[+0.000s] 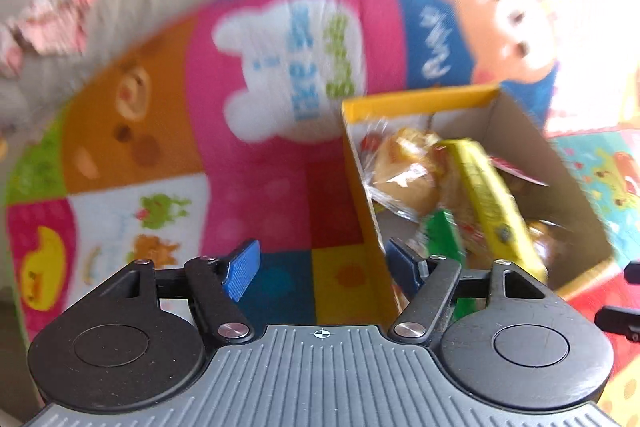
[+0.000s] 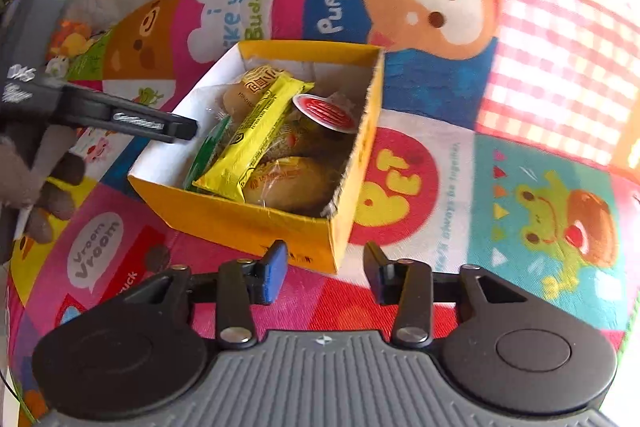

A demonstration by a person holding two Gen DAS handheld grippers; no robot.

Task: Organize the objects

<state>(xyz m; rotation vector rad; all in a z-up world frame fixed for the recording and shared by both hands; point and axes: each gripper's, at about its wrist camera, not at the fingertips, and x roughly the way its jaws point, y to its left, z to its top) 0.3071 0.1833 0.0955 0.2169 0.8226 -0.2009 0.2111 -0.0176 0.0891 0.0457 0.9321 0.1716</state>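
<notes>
A yellow box (image 2: 256,223) of wrapped snacks sits on the cartoon play mat (image 2: 520,167), directly ahead of the empty, parted right hand-held gripper (image 2: 325,273); the left hand-held gripper (image 2: 176,127), also open and empty, hovers at its far-left rim, nearer the long yellow packet (image 2: 256,135) lying diagonally.

Left tool (image 1: 322,269): black arms w/ blue pads (image 1: 243,271), round black discs both sides, silver screws, grey ribbed base w/ small cross mark in the middle. Right tool (image 2: 322,267): same look, black arms, blue pad, grey ribbed base. Hand (image 2: 44,187) at left edge of right view, fuzzy grey-brown sleeve.
</notes>
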